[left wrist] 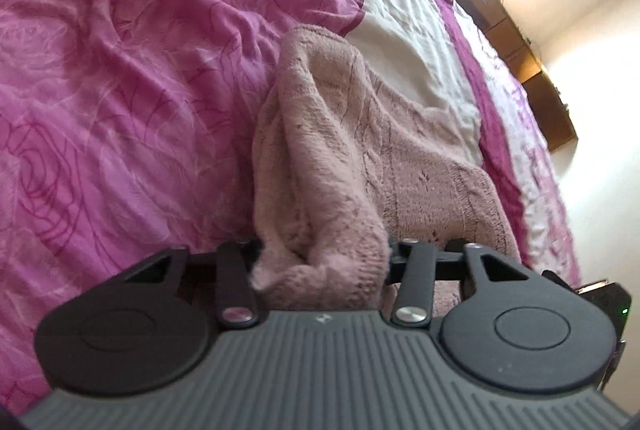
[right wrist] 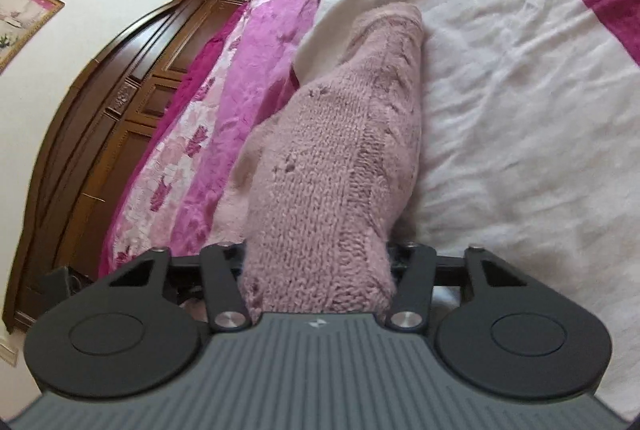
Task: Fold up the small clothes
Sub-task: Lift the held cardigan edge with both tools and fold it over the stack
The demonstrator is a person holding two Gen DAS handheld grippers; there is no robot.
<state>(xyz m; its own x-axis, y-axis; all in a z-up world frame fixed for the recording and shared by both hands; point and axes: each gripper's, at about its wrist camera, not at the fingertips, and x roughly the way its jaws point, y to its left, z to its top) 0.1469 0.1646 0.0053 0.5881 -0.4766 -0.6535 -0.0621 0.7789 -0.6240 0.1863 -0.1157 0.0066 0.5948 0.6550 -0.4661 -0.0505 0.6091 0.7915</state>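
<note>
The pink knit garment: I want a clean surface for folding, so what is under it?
Under the pink knit garment lies the bedspread, white and magenta. Both claws hold its near edge up. The bedding directly beneath the knit is covered.

Your bed point(left wrist: 120, 78) wears a crumpled magenta floral cover with a broad white panel point(right wrist: 500, 90). On it lies the pink knitted garment point(left wrist: 340, 134), straddling magenta and white.

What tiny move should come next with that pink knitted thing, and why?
Probably carry both held ends forward together and lay them on the far part. The left hand-held gripper and right hand-held gripper each pinch the pink sweater, its near edge raised, the rest trailing on the bed.
</note>
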